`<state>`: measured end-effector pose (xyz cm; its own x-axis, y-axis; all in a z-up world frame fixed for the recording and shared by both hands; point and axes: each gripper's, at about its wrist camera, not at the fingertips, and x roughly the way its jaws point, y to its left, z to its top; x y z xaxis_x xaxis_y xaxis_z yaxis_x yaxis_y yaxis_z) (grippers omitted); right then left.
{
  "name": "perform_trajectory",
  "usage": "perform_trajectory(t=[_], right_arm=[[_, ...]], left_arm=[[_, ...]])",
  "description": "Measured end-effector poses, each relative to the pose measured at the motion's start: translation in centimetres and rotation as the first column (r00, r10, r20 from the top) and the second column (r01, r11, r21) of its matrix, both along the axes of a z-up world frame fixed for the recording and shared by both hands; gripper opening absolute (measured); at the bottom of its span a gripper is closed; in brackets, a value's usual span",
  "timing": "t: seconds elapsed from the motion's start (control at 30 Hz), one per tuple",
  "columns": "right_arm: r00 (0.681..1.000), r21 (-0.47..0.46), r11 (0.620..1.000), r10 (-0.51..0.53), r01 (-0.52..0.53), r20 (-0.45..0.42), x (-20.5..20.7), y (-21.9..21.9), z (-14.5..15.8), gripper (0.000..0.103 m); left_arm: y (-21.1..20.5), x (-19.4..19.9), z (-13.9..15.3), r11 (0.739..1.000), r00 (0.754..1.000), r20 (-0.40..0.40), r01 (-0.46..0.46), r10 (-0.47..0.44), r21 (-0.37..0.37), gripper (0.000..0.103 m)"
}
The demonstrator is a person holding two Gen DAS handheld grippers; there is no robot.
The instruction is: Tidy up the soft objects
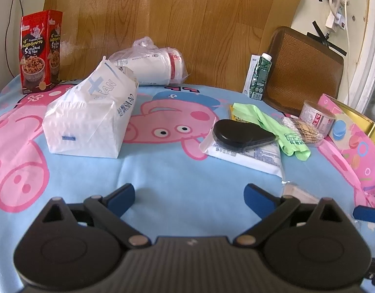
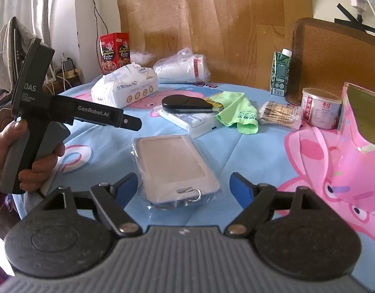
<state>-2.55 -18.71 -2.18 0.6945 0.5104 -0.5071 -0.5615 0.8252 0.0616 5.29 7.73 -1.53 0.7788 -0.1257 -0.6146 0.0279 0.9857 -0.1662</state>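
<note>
Wood-panelled wall behind, and below it a desk under a blue cartoon-pig cloth. Against the far edge: red snack box at the far left corner, bagged stack of paper cups lying on its side near the middle, green carton upright toward the right, beside a woven brown chair back.

Tissue pack, white and soft, left of centre, torn open at the top, well apart from the clutter on the right. Green cloth crumpled toward the right edge, just beside a black case lying on a white packet. Bundle of cotton swabs next to a small tin, with a pink gift bag at the right edge.

Left tongs spread wide over bare cloth near the front edge, gripping nothing. Right tongs likewise wide apart, empty, straddling the near end of a plastic-wrapped card holder without touching it. Left hand visible around its handle in the right wrist view.
</note>
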Motion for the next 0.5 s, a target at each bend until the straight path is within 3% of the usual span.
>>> perform_trajectory(t=[0.13, 0.23, 0.4, 0.5], right_arm=[[1.000, 0.007, 1.000, -0.001, 0.001, -0.004, 0.0, -0.2, -0.1, 0.084], [1.000, 0.003, 1.000, 0.009, -0.009, -0.005, 0.2, -0.2, -0.1, 0.085], [0.999, -0.014, 0.999, 0.039, -0.039, -0.001, 0.5, 0.3, -0.4, 0.085], [0.999, -0.032, 0.998, 0.054, -0.054, -0.004, 0.9, 0.6, -0.8, 0.085]], left_arm=[[0.2, -0.4, 0.3, 0.999, 1.000, -0.015, 0.008, -0.009, -0.039, 0.099], [-0.2, -1.5, 0.8, 0.992, 0.997, -0.033, 0.063, -0.067, -0.107, 0.096], [-1.4, -2.5, 1.6, 0.953, 0.980, -0.062, 0.168, -0.189, -0.250, 0.094], [-2.5, -1.9, 1.3, 0.927, 0.962, -0.115, 0.199, -0.246, -0.318, 0.086]])
